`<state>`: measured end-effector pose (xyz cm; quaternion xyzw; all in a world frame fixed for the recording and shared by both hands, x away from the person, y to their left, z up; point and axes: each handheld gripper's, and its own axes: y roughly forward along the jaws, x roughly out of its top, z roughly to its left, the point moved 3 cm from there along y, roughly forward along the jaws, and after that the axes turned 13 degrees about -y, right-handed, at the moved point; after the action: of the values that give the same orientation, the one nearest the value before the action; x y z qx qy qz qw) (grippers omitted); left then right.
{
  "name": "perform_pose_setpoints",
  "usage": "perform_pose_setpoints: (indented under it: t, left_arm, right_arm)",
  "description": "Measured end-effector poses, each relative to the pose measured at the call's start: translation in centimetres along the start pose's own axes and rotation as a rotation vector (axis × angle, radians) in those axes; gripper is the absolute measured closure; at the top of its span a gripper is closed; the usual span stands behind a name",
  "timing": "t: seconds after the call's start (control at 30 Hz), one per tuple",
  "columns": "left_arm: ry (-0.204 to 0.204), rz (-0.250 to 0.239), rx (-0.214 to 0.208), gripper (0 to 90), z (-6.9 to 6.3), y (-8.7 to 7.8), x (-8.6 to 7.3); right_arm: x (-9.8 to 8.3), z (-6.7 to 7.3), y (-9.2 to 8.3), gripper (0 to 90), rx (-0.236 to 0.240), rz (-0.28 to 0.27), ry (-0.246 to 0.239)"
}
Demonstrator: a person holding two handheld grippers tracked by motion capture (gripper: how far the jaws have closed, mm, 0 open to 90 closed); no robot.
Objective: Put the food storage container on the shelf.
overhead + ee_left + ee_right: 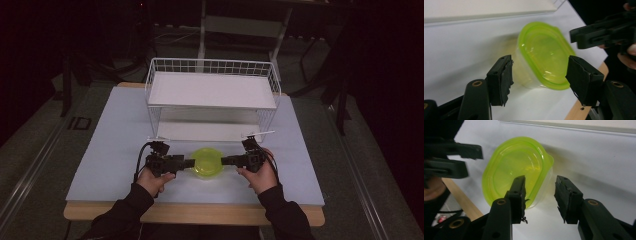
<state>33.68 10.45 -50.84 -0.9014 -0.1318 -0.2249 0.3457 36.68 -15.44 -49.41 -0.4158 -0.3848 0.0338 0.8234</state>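
A lidded lime-green container (206,162) sits upright, lid up, near the table's (110,150) front edge, its long axis undiscernible, between the left gripper (189,162) and right gripper (224,160), both spread apart.

Far rim of the lime-lidded container (544,53) smeared with blur in the left gripper view. Other gripper (604,32) at upper right there cut off by the frame edge, fingers (627,56) behind it only partly seen. In the right gripper view, opposite gripper (447,157) blurred and clipped at the left edge. From above, jaw tips too small to judge against the container (206,162). Sleeves (125,212) cropped at the near edge.
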Motion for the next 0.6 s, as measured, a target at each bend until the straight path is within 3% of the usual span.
perform_pose_setpoints:
  t: [0.07, 0.2, 0.27, 0.47, 0.6]
  left_arm:
    - [-0.006, 0.011, 0.007, 40.8, 0.2, 0.4, 0.0]
    - [-0.075, 0.046, -0.03, 47.6, 0.7, 1.0, -0.1]
    - [-0.095, 0.059, -0.021, 49.6, 0.9, 1.3, -0.2]
    - [-0.092, 0.093, -0.018, 68.9, 0.7, 1.4, -0.5]
    - [-0.101, 0.106, -0.005, 70.7, 0.4, 1.2, -0.8]
  right_arm:
    - [0.0, -0.1, 0.2, 60.3, 0.004, 0.012, 0.006]
    - [-0.2, -0.1, 0.8, 62.3, 0.014, 0.027, 0.027]
    - [-0.3, -0.1, 1.1, 64.9, 0.027, 0.036, 0.042]
    - [-0.3, 0.3, 1.5, 73.9, 0.038, 0.042, 0.049]
    - [-0.3, 0.9, 1.5, 77.1, 0.029, 0.04, 0.048]
